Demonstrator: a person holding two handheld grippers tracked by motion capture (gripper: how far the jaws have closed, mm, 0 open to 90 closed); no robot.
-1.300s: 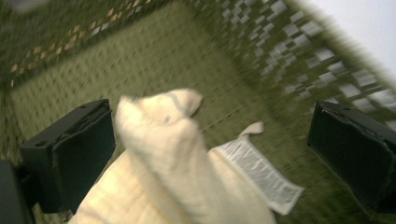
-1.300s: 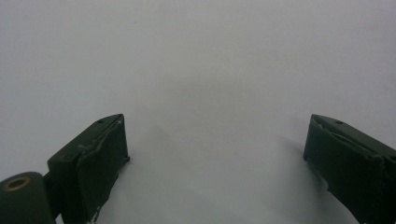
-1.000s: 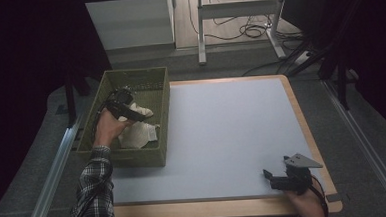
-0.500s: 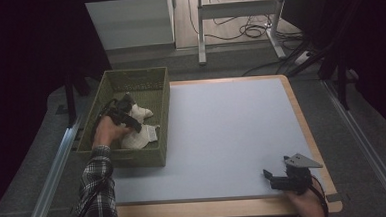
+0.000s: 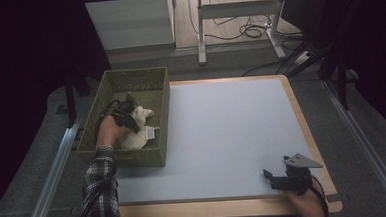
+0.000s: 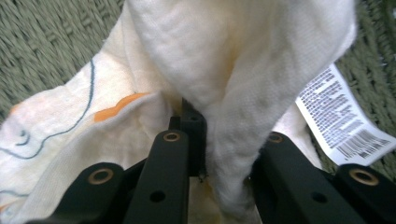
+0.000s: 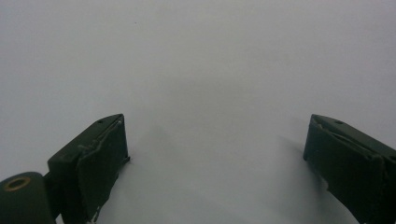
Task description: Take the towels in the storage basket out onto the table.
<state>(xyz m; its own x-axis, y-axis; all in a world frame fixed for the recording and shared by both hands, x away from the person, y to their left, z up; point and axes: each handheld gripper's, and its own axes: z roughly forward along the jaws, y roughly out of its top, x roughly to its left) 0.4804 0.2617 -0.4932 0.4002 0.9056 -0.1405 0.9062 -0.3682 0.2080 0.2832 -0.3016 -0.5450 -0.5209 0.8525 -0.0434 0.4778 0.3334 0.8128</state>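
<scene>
A white cloth (image 5: 141, 133) with orange and blue marks and a printed label (image 6: 341, 126) lies in the olive woven basket (image 5: 129, 74) at the table's left. My left gripper (image 5: 133, 124) is down in the basket, and its jaws are shut on a raised fold of the cloth (image 6: 233, 60). In the left gripper view the fold hides the tip of the right jaw. My right gripper (image 5: 275, 177) rests low over the grey table top (image 5: 222, 132) near the front right corner. It stands open, with bare table between its fingers (image 7: 93, 163).
The basket fills the table's left edge and its woven floor (image 6: 46, 37) shows around the cloth. A wooden rim (image 5: 301, 113) borders the grey mat. Beyond the table stand a metal frame (image 5: 236, 8) and floor cables (image 5: 249, 33).
My left hand and gripper have shifted slightly toward the near side of the basket, still on the cloth. The right gripper has stayed where it was.
</scene>
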